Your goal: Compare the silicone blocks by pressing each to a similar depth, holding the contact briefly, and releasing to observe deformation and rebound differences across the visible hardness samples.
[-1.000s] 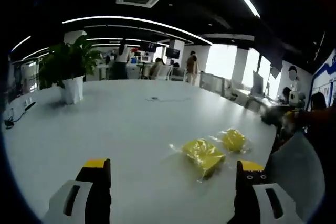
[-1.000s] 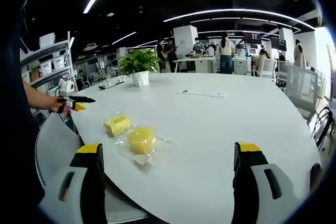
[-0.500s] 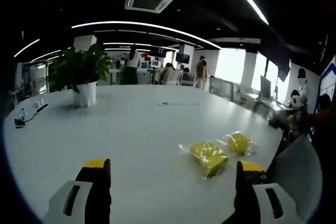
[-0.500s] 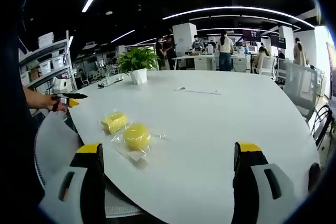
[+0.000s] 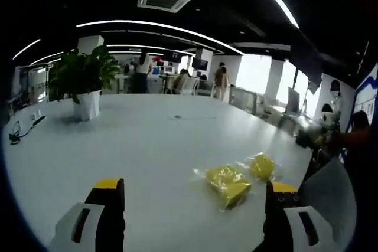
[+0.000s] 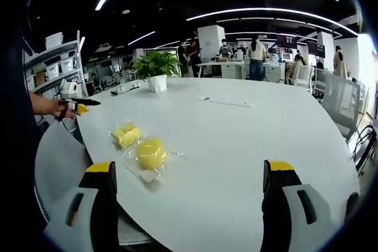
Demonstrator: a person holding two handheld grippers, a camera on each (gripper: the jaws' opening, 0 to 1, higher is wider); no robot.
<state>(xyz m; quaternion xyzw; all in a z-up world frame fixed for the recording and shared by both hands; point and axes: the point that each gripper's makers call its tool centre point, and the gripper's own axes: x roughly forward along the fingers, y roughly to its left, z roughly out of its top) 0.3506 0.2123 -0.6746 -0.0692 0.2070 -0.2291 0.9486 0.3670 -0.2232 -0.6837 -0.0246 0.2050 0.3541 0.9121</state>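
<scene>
Two yellow silicone blocks in clear wrap lie on the white table. In the left gripper view the squarish block sits beyond my right jaw, with the rounder block just past it. In the right gripper view the rounder block is nearer and the squarish block lies behind it to the left. My left gripper is open and holds nothing. My right gripper is open too, well short of the blocks. The left gripper also appears at the far left, held in a hand.
A potted plant stands far back on the table, seen also as the plant. A grey chair back is by the table edge near the blocks. People and desks fill the office behind.
Both views have shifted slightly with the hands. The blocks lie where they were on the table, and both grippers stay open.
</scene>
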